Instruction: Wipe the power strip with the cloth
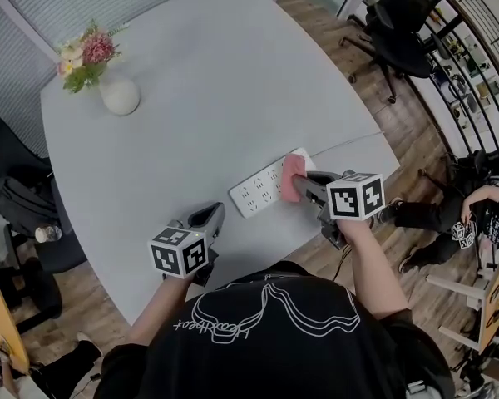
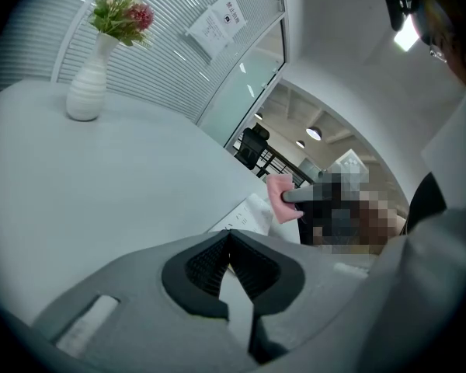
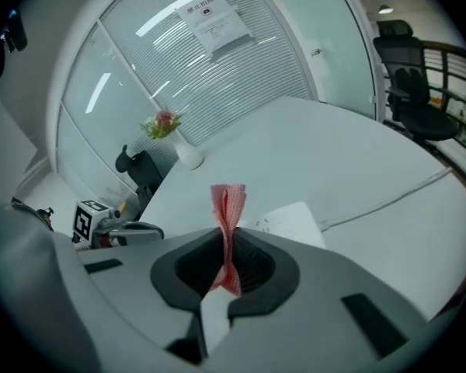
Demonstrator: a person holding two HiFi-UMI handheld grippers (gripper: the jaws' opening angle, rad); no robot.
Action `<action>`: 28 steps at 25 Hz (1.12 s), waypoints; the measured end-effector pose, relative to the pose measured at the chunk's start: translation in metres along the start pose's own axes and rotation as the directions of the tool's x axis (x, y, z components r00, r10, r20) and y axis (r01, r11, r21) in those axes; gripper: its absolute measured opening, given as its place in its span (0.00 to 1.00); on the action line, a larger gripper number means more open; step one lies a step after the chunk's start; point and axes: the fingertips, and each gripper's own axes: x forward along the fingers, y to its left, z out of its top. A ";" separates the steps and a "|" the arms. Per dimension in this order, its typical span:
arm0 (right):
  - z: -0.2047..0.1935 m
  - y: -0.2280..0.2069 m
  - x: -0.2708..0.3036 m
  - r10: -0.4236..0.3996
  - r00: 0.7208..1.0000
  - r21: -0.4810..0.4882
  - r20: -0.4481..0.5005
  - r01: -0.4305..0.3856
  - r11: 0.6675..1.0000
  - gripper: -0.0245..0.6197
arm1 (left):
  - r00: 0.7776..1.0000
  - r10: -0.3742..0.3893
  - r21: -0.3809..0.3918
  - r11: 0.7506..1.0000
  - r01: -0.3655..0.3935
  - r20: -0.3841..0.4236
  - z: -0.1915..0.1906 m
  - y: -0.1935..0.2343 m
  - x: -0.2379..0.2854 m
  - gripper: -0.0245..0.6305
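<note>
The white power strip [image 1: 260, 189] lies on the grey table, its cable [image 1: 349, 144] running off to the right. My right gripper [image 1: 303, 188] is shut on a pink cloth [image 1: 293, 176], which rests over the strip's right end. In the right gripper view the cloth [image 3: 229, 208] stands pinched and folded between the jaws, with the strip [image 3: 291, 222] just beyond it. My left gripper [image 1: 209, 217] sits near the table's front edge, left of the strip, shut with nothing in it. The left gripper view shows the strip [image 2: 247, 214] and cloth [image 2: 279, 196] ahead to the right.
A white vase of flowers [image 1: 116, 94] stands at the table's far left. Black office chairs [image 1: 399, 32] stand on the wooden floor to the right. A seated person [image 1: 474, 206] is at the right edge. A bag on a chair [image 1: 21, 202] is at the left.
</note>
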 end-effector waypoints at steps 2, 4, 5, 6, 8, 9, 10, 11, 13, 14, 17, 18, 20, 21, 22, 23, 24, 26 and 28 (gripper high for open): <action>-0.005 0.018 0.012 0.046 0.998 -0.021 -0.033 -0.047 0.999 0.09 | 1.000 0.014 0.013 1.000 -0.014 0.001 0.000 0.001 -0.001 0.06; -0.011 0.035 0.024 0.083 0.994 -0.046 -0.071 -0.086 0.995 0.09 | 1.000 0.021 0.018 1.000 -0.021 0.005 0.002 0.002 -0.002 0.06; -0.014 0.042 0.030 0.097 0.991 -0.057 -0.089 -0.102 0.993 0.09 | 1.000 0.023 0.017 1.000 -0.023 0.008 0.002 0.003 -0.003 0.06; -0.017 0.049 0.034 0.109 0.988 -0.068 -0.105 -0.117 0.991 0.09 | 1.000 0.024 0.014 1.000 -0.024 0.010 0.003 0.003 -0.004 0.06; -0.021 0.061 0.044 0.126 0.983 -0.088 -0.135 -0.139 0.986 0.09 | 1.000 0.028 0.007 1.000 -0.028 0.014 0.003 0.004 -0.006 0.06; -0.024 0.067 0.049 0.132 0.980 -0.097 -0.151 -0.148 0.984 0.09 | 0.999 0.029 0.005 1.000 -0.029 0.015 0.003 0.006 -0.008 0.06; -0.027 0.072 0.055 0.136 0.976 -0.107 -0.169 -0.155 0.982 0.09 | 0.999 0.030 0.003 1.000 -0.030 0.016 0.003 0.007 -0.009 0.06; -0.030 0.077 0.060 0.137 0.972 -0.121 -0.189 -0.161 0.980 0.09 | 0.999 0.031 0.003 1.000 -0.031 0.017 0.003 0.008 -0.010 0.06; -0.036 0.083 0.069 0.127 0.965 -0.161 -0.229 -0.166 0.973 0.09 | 0.999 0.033 0.003 0.999 -0.033 0.019 0.004 0.011 -0.012 0.06; -0.038 0.085 0.072 0.115 0.962 -0.187 -0.246 -0.163 0.969 0.09 | 0.999 0.035 0.002 0.999 -0.035 0.020 0.004 0.011 -0.013 0.06; -0.042 0.085 0.074 0.081 0.957 -0.237 -0.280 -0.150 0.960 0.09 | 0.999 0.036 -0.006 0.999 -0.036 0.027 0.005 0.009 -0.014 0.06; -0.045 0.085 0.076 0.080 0.954 -0.238 -0.289 -0.153 0.959 0.09 | 0.999 0.037 -0.008 0.999 -0.037 0.029 0.005 0.009 -0.015 0.06; -0.049 0.086 0.080 0.083 0.949 -0.236 -0.303 -0.159 0.959 0.09 | 0.999 0.038 -0.013 0.999 -0.037 0.031 0.005 0.010 -0.015 0.06; -0.050 0.086 0.082 0.081 0.948 -0.237 -0.308 -0.159 0.958 0.09 | 0.999 0.038 -0.017 0.999 -0.037 0.032 0.005 0.010 -0.015 0.06; -0.051 0.086 0.084 0.076 0.947 -0.241 -0.311 -0.156 0.958 0.09 | 0.999 0.037 -0.021 0.999 -0.036 0.031 0.004 0.011 -0.015 0.06; -0.052 0.084 0.086 0.070 0.947 -0.247 -0.313 -0.152 0.957 0.09 | 0.999 0.036 -0.025 0.999 -0.035 0.031 0.003 0.012 -0.015 0.06; -0.052 0.083 0.088 0.063 0.947 -0.255 -0.314 -0.148 0.956 0.09 | 0.999 0.035 -0.027 0.999 -0.034 0.030 0.002 0.013 -0.015 0.06; -0.053 0.080 0.091 0.049 0.948 -0.266 -0.316 -0.138 0.954 0.09 | 0.999 0.033 -0.025 0.999 -0.032 0.028 0.000 0.015 -0.015 0.06; -0.053 0.079 0.091 0.035 0.948 -0.274 -0.316 -0.127 0.953 0.09 | 0.999 0.031 -0.022 0.999 -0.031 0.031 0.001 0.015 -0.015 0.06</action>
